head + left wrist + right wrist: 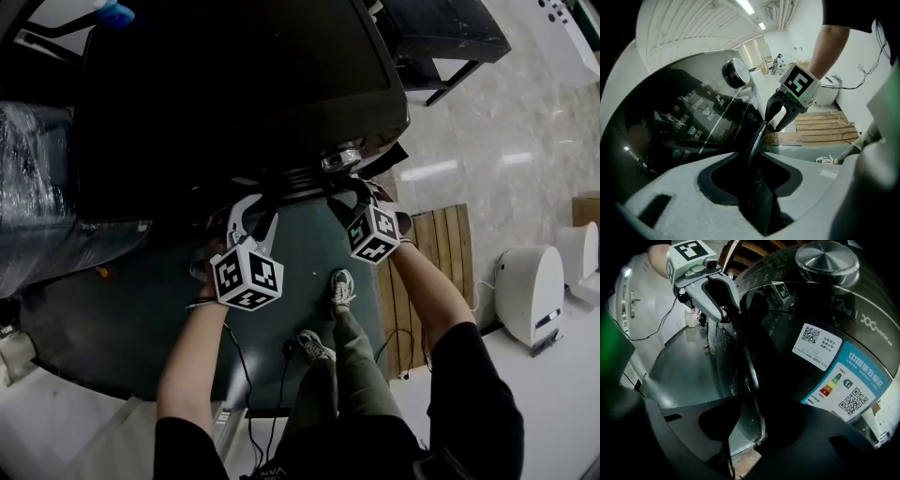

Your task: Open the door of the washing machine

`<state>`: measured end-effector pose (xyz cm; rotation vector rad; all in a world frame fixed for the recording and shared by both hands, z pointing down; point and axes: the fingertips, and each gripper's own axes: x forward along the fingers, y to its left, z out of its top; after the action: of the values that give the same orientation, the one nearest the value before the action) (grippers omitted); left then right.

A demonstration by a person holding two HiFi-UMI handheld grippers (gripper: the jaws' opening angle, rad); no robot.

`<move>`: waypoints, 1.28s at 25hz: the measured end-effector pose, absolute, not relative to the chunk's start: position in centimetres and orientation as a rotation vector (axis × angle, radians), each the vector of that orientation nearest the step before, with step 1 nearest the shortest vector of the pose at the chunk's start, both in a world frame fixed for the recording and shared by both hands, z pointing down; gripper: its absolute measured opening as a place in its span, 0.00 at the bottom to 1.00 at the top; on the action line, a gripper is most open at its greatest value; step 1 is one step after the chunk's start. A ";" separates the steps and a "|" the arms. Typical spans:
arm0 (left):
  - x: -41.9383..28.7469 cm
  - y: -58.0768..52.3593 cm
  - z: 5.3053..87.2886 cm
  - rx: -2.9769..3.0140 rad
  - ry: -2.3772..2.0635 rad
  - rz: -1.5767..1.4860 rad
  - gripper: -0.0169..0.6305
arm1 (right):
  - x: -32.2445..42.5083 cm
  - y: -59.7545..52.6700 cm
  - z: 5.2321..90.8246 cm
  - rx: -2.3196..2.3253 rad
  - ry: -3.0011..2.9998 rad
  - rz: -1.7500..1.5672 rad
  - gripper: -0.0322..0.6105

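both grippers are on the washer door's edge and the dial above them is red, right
Not red: the dial is silver metal, as the right gripper view shows. The left gripper and the right gripper are indeed on the door's edge.

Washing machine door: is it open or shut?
Partly open: the washing machine door sticks out edge-on from the machine's front, with a dark gap behind it.
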<state>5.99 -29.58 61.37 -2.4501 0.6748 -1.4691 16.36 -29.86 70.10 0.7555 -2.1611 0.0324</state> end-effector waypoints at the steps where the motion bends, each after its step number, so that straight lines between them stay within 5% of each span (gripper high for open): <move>1: 6.0 -29.6 61.4 -2.454 0.676 -1.462 0.25 | 16.4 -29.9 70.1 0.762 -2.159 0.037 0.28; 15: 5.8 -29.2 61.5 -2.489 0.682 -1.419 0.25 | 16.0 -29.3 70.2 0.795 -2.159 0.066 0.28; 32: 2.8 -17.6 62.6 -2.427 0.519 -1.529 0.33 | 12.1 -12.7 71.2 0.897 -2.266 0.262 0.24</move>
<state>2.82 -17.60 62.55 -2.4266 0.5193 -1.5288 12.07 -12.66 71.20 0.8969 -2.2664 0.2623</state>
